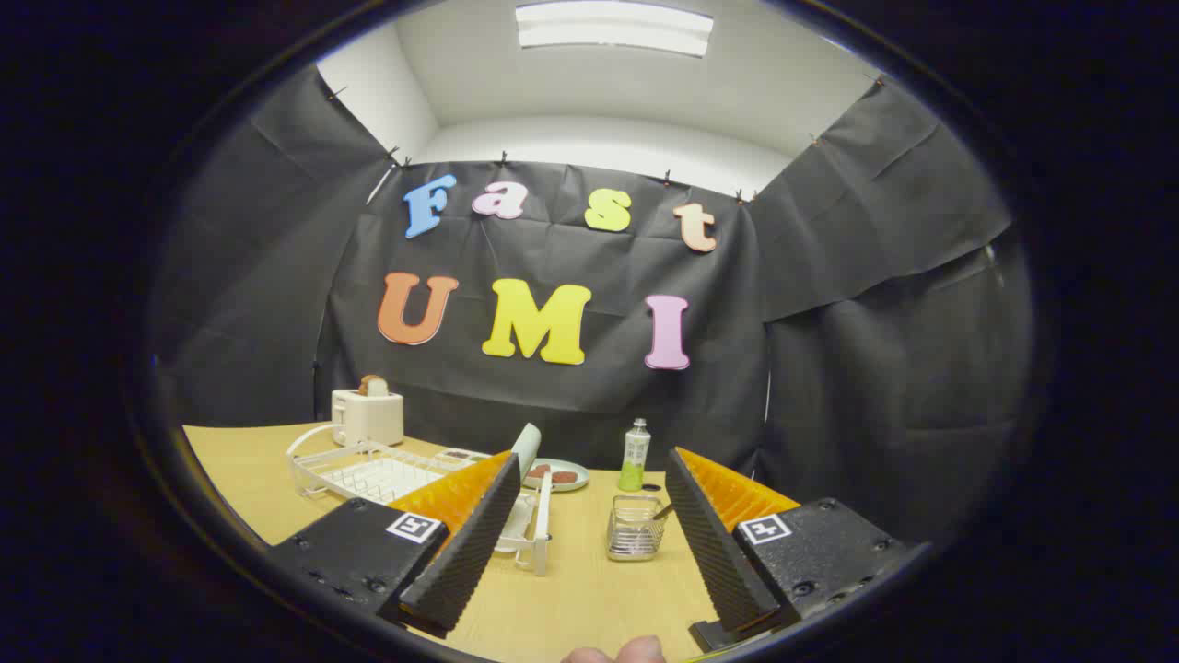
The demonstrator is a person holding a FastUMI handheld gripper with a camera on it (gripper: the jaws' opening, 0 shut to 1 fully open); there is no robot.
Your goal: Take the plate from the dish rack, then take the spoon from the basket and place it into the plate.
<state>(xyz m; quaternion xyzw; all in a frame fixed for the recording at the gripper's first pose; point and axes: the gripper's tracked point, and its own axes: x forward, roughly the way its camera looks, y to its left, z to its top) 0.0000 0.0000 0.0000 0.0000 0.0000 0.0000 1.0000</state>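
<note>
Fingertips point(615, 652) of a person's hand show nearest us, just behind the gripper point(585, 543), whose two black ridged fingers are spread wide with nothing between them. Ahead of the gap we see a small wire mesh basket point(634, 529) on the light wooden table point(589, 599), a spoon handle point(662, 509) sticking out of it. Beyond the left finger stands the white wire dish rack point(368, 474), a white plate point(527, 449) upright in it. Farther back stand a white toaster point(367, 414) and a green bottle point(634, 456).

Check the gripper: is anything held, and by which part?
Nothing is held. The gripper is open above the table, with the plate in the rack.
</note>
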